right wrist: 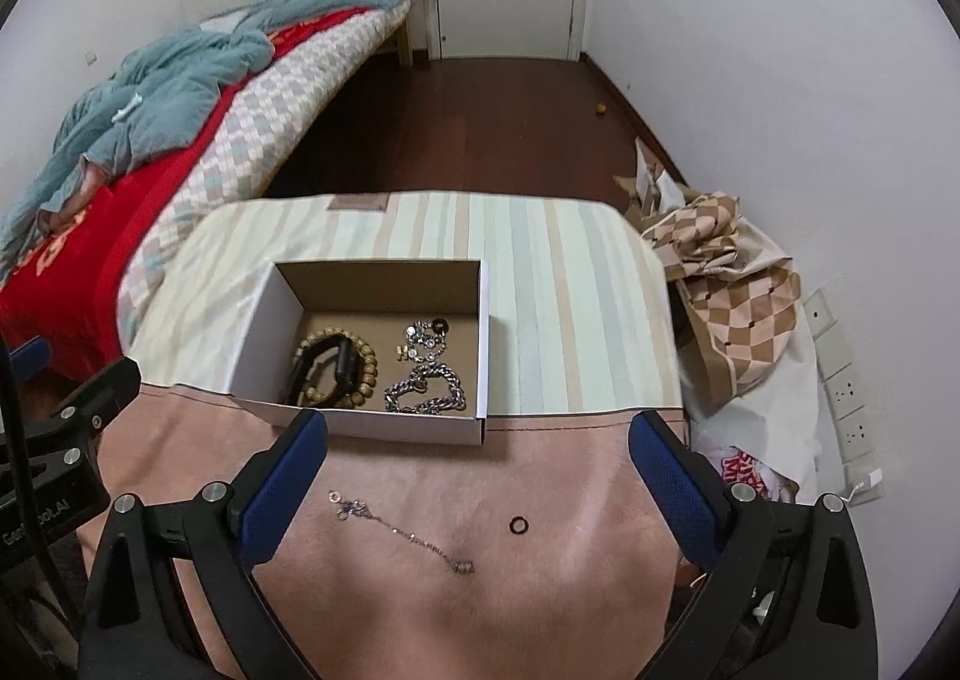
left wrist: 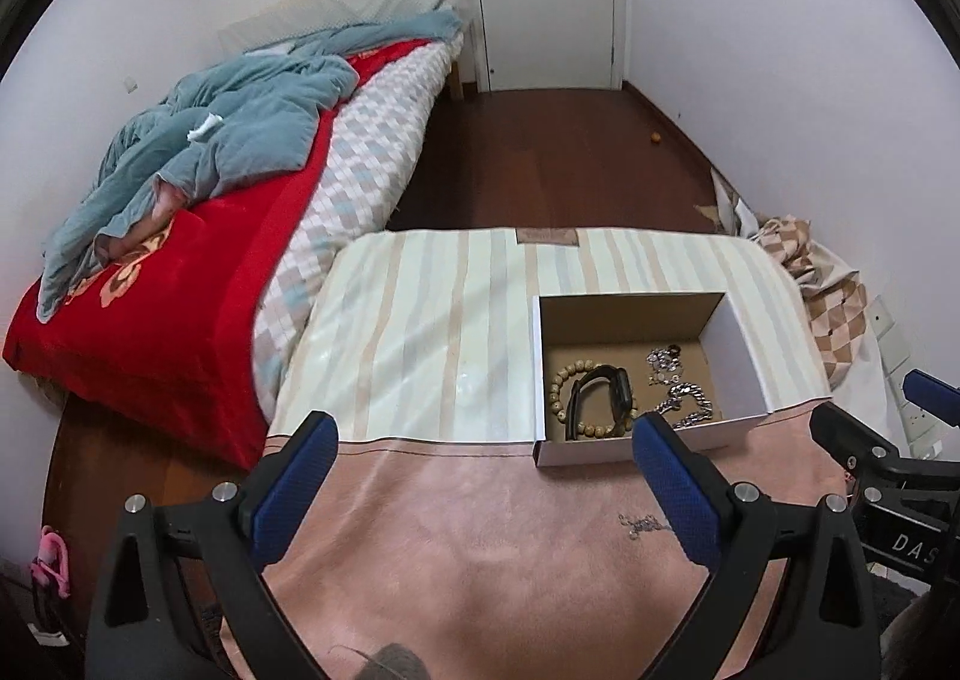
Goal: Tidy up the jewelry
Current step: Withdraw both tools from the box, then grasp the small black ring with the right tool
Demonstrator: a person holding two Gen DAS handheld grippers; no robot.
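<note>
Right gripper (right wrist: 477, 437): blue textured fingers spread wide, nothing between them.
Left gripper (left wrist: 483, 440): fingers likewise apart; its body reads "Gen… bot.AI" in the right view.
Pink cloth (right wrist: 540, 590): soft, napped; a thin chain (right wrist: 402, 530) and a small dark ring (right wrist: 518, 524) lie on it, apart.
Box (right wrist: 372, 428): open cardboard, straddling the cloth's far edge; holds a bead bracelet (right wrist: 363, 371), black watch (right wrist: 342, 365) and chunky chains (right wrist: 429, 389).
Striped cover (right wrist: 570, 290): bare beside the box.

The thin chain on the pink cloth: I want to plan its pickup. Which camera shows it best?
The right wrist view: the whole thin chain lies unobstructed between the open fingers. The left wrist view shows only a short piece beside a finger.
</note>
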